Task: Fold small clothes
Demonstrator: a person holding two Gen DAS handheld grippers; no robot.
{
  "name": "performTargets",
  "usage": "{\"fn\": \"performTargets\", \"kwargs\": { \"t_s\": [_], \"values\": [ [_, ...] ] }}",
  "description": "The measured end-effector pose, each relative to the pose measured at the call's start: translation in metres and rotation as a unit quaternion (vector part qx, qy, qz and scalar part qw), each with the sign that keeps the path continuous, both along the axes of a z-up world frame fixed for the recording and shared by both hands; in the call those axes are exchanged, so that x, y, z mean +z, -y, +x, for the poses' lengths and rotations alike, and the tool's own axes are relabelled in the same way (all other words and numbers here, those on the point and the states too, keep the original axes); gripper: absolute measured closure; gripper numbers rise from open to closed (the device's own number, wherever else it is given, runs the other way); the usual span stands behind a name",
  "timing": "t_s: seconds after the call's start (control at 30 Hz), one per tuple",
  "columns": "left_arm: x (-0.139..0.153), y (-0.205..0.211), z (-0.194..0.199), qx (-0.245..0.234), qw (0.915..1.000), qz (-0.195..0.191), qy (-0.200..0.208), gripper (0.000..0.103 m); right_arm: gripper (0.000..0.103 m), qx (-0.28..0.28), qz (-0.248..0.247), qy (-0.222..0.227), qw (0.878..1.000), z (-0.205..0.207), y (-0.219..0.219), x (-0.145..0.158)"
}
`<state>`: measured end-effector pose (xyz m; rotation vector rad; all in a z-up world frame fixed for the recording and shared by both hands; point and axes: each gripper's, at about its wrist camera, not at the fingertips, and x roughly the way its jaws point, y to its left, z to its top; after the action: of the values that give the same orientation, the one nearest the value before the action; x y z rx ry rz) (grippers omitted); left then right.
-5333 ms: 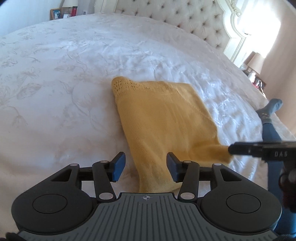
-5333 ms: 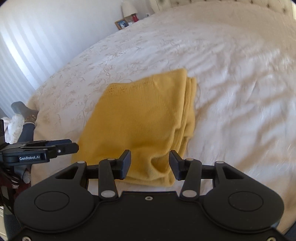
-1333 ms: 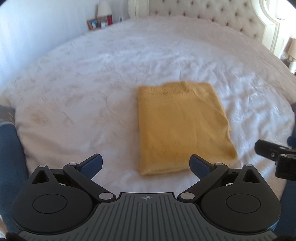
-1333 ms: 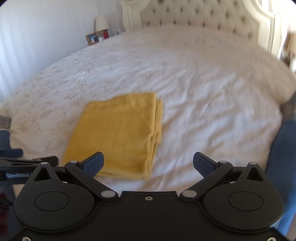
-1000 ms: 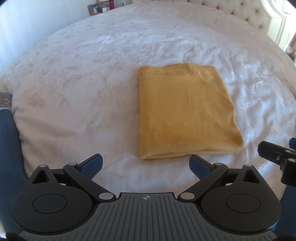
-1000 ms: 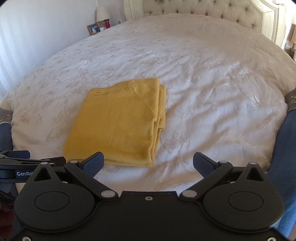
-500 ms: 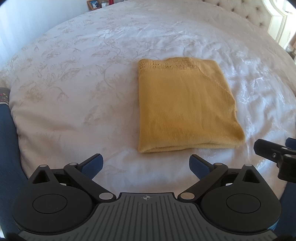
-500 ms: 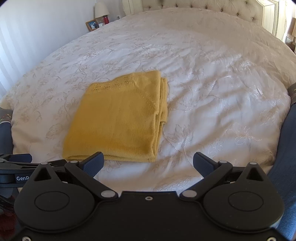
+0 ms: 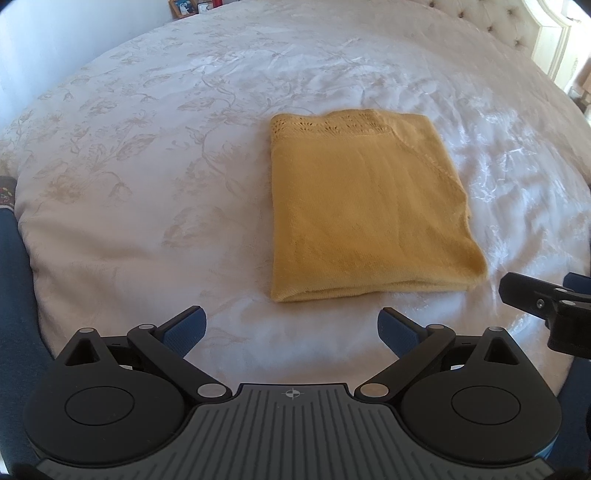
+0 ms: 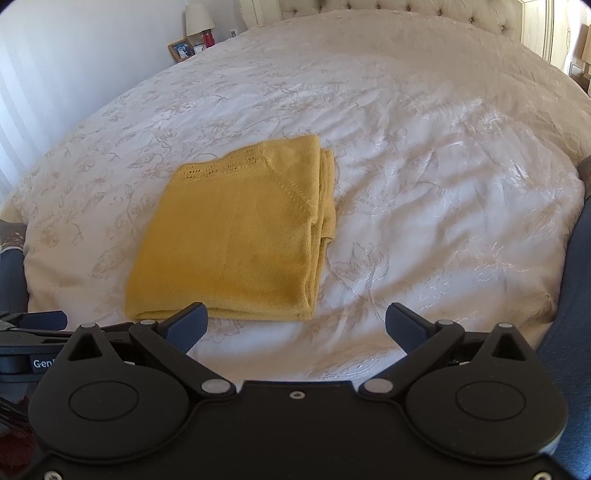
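Note:
A yellow knitted garment (image 9: 365, 210) lies folded into a flat rectangle on the white bedspread (image 9: 147, 147); it also shows in the right wrist view (image 10: 236, 236), with stacked layer edges along its right side. My left gripper (image 9: 291, 328) is wide open and empty, hovering just short of the garment's near edge. My right gripper (image 10: 297, 325) is wide open and empty, near the garment's near right corner. The right gripper's finger shows at the right edge of the left wrist view (image 9: 532, 299).
The bed has a tufted headboard (image 10: 424, 11) at the far end. A nightstand with a lamp (image 10: 199, 16) and a photo frame (image 10: 181, 50) stands at the far left. Blue-clad legs show at the frame sides (image 10: 569, 332).
Both grippers have opened wide and pulled back from the garment since 5.3 s ago. Over the last second the views have tilted slightly down; the garment lies still.

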<state>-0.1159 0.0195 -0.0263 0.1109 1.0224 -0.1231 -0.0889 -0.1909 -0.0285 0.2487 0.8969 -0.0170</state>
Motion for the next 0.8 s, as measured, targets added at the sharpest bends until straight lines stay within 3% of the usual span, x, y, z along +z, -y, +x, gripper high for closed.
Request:
{"fn": "performTargets", "kwargs": {
  "t_s": [0.8],
  "values": [
    [-0.0001, 0.0017, 0.0016, -0.002, 1.0, 0.0, -0.001, 0.002, 0.001, -0.001, 0.013, -0.004, 1.0, 0.001, -0.0031, -0.0025]
  ]
}}
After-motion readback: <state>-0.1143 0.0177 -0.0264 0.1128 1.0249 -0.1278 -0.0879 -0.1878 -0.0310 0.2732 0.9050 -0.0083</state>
